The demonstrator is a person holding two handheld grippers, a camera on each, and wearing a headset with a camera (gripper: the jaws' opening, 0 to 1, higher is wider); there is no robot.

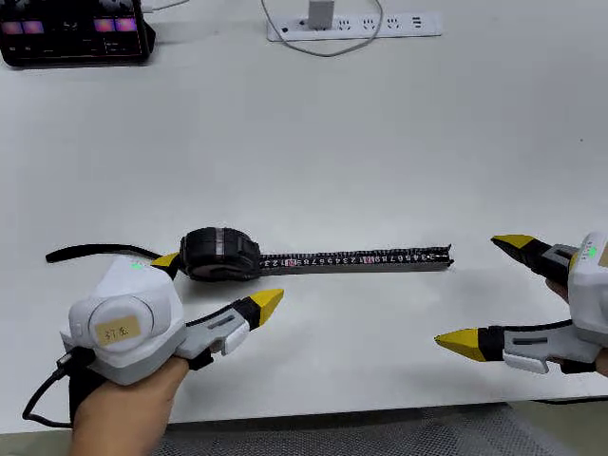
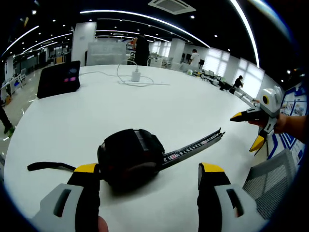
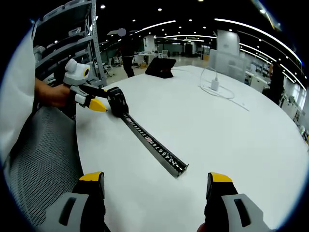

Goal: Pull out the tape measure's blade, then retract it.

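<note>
Head view: tape measure case (image 1: 220, 254) lies on the white table (image 1: 380, 123), with its blade (image 1: 366, 258) extended flat toward the right gripper (image 1: 484, 290), whose 2 jaws stand wide and apart from it. Left gripper view: left gripper (image 2: 148, 169) is wide open, 1 jaw either side of the case and not clamped; the case looks rigid and rubbery, so grip across its body. Right gripper view: the blade's end lies just ahead between the open jaws; it is probably thin, springy and slick, so pinch near the tip.

Desk (image 1: 380, 142): white, smooth, matt with a faint sheen.
Tape measure case (image 1: 220, 253): black, matt, rubbery-looking, ribbed.
Blade (image 1: 366, 258): dark, thin, slightly glossy, printed.
Left claw (image 1: 218, 279), right claw (image 1: 480, 290): smooth white plastic shells, yellow tips.
Strap (image 1: 85, 252): black, matt.
Mesh (image 1: 380, 432), lower edge: grey, woven.
</note>
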